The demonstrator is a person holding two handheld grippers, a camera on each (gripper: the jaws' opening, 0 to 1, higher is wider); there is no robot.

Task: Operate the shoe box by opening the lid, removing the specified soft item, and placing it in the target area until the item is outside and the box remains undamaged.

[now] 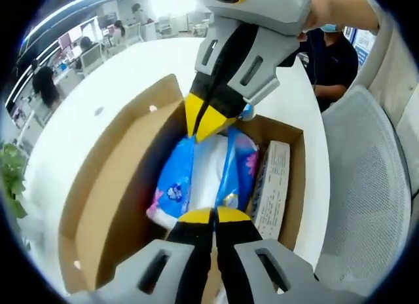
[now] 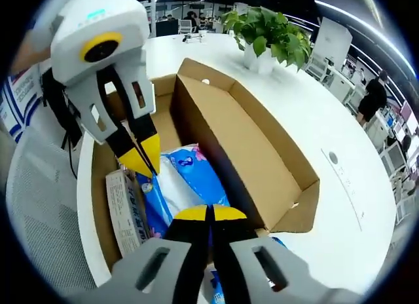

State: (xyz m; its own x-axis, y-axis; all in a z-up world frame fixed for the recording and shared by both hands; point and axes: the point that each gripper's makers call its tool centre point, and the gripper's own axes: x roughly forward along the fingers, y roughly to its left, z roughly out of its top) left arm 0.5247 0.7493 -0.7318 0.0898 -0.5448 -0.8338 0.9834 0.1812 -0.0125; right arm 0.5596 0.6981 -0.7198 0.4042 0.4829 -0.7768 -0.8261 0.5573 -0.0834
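The cardboard shoe box lies open on a white table, its lid folded back and standing up along one long side. Inside it lies a soft blue and white packet beside a white printed carton. My left gripper is shut at the packet's near end. My right gripper comes in from above, pinched shut on the far end. In the right gripper view the packet runs between my right gripper and the left gripper, with the lid to the right.
The round white table has bare room past the lid, and a potted plant stands at its far side. A grey mesh chair is close to the box's other side. A person in dark clothes is behind it.
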